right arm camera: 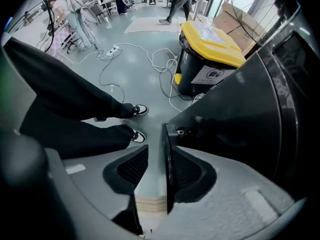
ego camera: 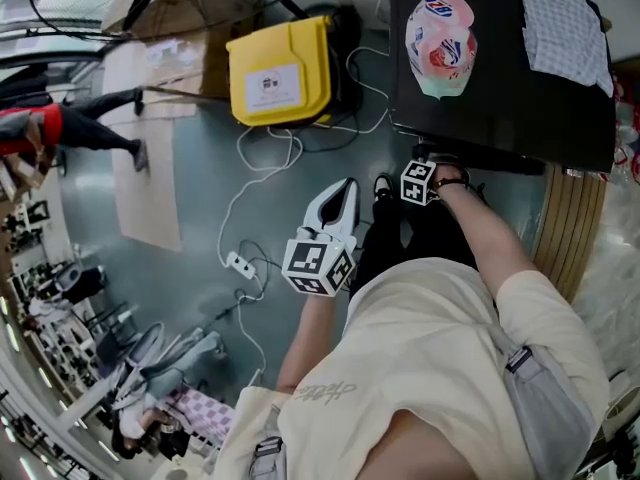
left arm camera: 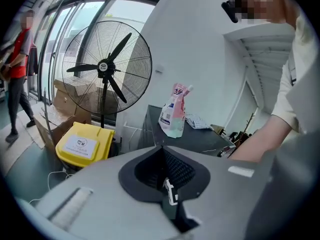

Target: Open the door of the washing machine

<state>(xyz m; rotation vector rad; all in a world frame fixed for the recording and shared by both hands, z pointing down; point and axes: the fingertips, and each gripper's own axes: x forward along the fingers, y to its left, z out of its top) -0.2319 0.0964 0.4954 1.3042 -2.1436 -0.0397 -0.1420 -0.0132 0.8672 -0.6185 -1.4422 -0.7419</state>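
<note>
While the washing machine door edge is left unclamped between the right gripper's parted jaws, left gripper closed and empty, slip-off is risked if it is pulled now.

Even indoor light, daylight from windows; heavy fisheye warp, dark vignette corners; close foreground soft.

Yellow bin lid, black washing machine, checked cloth, pink-and-white pouch
</note>
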